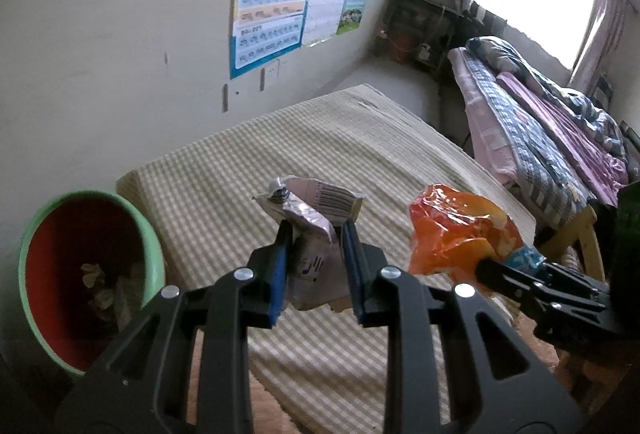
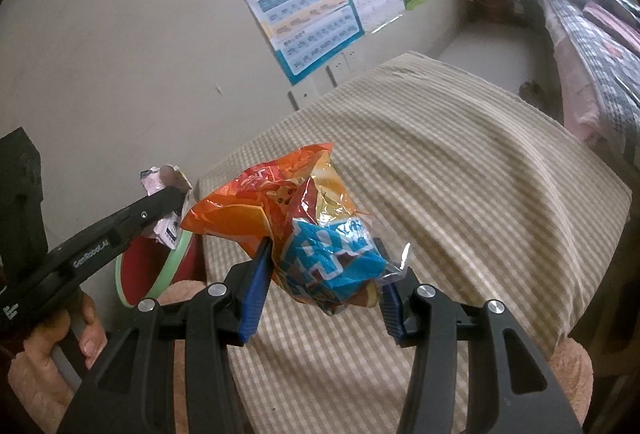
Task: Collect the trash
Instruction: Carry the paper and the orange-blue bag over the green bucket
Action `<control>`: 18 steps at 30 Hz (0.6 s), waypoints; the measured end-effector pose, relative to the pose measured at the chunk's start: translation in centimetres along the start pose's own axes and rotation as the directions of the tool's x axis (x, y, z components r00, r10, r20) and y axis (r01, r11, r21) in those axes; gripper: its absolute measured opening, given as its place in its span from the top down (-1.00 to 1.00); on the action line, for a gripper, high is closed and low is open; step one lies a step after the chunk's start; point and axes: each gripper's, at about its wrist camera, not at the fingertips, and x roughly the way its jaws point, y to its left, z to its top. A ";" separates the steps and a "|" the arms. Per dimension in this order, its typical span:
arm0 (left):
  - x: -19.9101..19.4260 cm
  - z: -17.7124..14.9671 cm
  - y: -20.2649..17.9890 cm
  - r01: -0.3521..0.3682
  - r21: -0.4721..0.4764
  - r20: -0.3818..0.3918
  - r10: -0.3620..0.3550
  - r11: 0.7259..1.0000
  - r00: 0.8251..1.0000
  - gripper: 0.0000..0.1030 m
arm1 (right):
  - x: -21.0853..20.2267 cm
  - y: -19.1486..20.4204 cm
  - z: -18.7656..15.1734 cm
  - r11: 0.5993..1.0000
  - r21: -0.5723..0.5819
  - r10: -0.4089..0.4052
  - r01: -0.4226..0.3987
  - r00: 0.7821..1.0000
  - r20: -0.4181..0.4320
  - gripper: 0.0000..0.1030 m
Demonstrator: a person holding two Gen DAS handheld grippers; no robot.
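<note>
My left gripper is shut on a crumpled pale pink drink pouch with a barcode and a small spout, held above the checked bed cover. The same pouch shows at the left of the right wrist view, pinched by the left gripper. My right gripper is shut on a crinkled orange and blue snack bag. That snack bag hangs to the right of the pouch in the left wrist view, with the right gripper behind it. A green-rimmed red bin stands left of the bed, with some scraps inside.
A beige checked bed cover lies under both grippers. Posters hang on the white wall behind. A second bed with plaid bedding stands at the right under a bright window. A hand grips the left tool's handle. The bin peeks out below the left gripper.
</note>
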 end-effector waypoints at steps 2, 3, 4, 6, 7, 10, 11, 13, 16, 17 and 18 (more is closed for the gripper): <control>-0.1 -0.1 0.5 -0.006 -0.010 0.001 0.006 1.000 1.000 0.52 | 0.1 0.3 0.0 1.000 -0.010 0.002 -0.002 1.000 -0.005 0.09; -0.1 -0.1 0.8 -0.009 -0.019 0.000 0.009 1.000 1.000 0.52 | 0.2 0.6 0.0 1.000 -0.015 0.004 -0.004 1.000 -0.009 0.09; -0.2 -0.2 1.0 -0.010 -0.024 0.001 0.010 1.000 1.000 0.52 | 0.3 0.6 0.0 1.000 -0.018 0.006 -0.006 1.000 -0.013 0.09; -0.2 -0.3 1.4 -0.013 -0.033 0.002 0.014 0.999 1.000 0.52 | 0.4 1.0 0.0 1.000 -0.026 0.009 -0.009 1.000 -0.018 0.09; -0.2 -0.3 1.6 -0.015 -0.038 0.003 0.015 0.999 1.000 0.52 | 0.5 1.3 0.0 0.999 -0.031 0.011 -0.011 1.000 -0.021 0.09; -0.2 -0.4 2.2 -0.017 -0.052 0.004 0.018 0.999 1.000 0.52 | 0.7 2.1 0.2 0.999 -0.050 0.017 -0.018 0.999 -0.027 0.09; -0.3 -0.4 2.4 -0.018 -0.056 0.004 0.018 0.998 1.000 0.52 | 0.8 2.3 0.3 0.998 -0.055 0.018 -0.020 0.999 -0.027 0.09; -0.3 -0.6 2.7 -0.019 -0.067 0.004 0.019 0.998 1.000 0.52 | 0.9 2.8 0.5 0.997 -0.068 0.020 -0.022 0.999 -0.026 0.09; -0.3 -0.7 3.5 -0.021 -0.084 0.005 0.022 0.996 1.000 0.52 | 1.0 3.6 0.9 0.996 -0.087 0.023 -0.025 0.999 -0.022 0.09; -0.3 -0.7 3.8 -0.024 -0.091 0.005 0.025 0.996 1.000 0.52 | 1.1 3.8 1.0 0.995 -0.092 0.026 -0.028 0.999 -0.021 0.09; -0.4 -0.8 4.1 -0.027 -0.097 0.006 0.028 0.995 1.000 0.52 | 1.1 4.0 1.1 0.995 -0.096 0.028 -0.030 0.999 -0.021 0.09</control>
